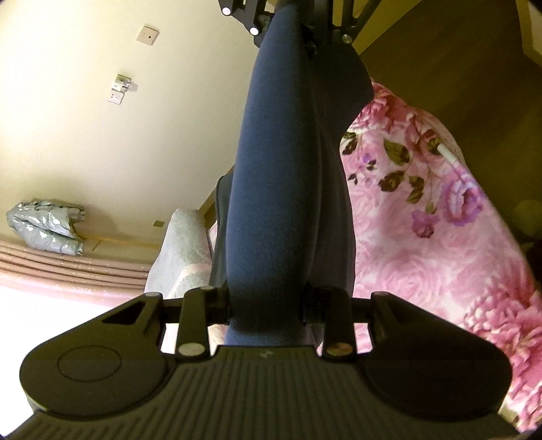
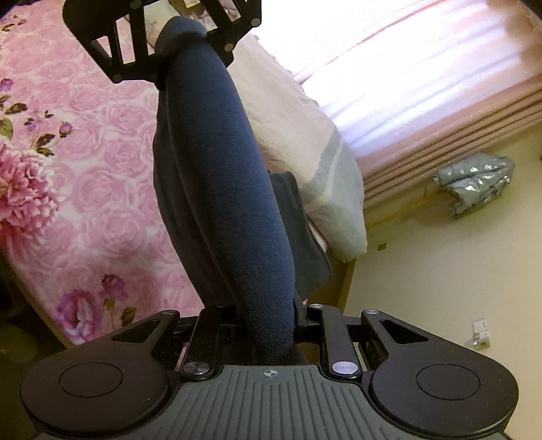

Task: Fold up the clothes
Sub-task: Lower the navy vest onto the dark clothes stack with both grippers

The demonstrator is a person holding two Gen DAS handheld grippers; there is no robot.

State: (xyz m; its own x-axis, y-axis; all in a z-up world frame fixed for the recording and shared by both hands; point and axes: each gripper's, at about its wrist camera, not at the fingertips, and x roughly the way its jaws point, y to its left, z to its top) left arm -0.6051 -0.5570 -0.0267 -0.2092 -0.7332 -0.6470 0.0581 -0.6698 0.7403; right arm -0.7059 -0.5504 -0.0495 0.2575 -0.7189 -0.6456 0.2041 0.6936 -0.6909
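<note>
— Left wrist view: what did the left gripper [image 1: 271, 304] have?

— Its jaws were clamped on a navy garment [image 1: 288, 169], bunched into a thick roll between them. The roll ran straight ahead from the jaws to the right gripper [image 1: 305, 27] at the far end.

— And from the other side?

— Same story. The right gripper [image 2: 271, 325] was clamped on the navy garment [image 2: 216, 169] too, with the left gripper [image 2: 162, 37] holding the opposite end. The long axis ran gripper to gripper, neither hand nearer; a loose flap hung below the roll.

— So the next move?

— Probably laying it down, and that turned on the cloth being stretched above the bed.

— Underneath?

— A pink floral bedspread [image 2: 84, 135], a pale pillow [image 2: 321, 176] at its edge, then cream floor, pink curtains [image 2: 423, 111] and a silvery jacket [image 2: 474, 182] lying crumpled.
</note>
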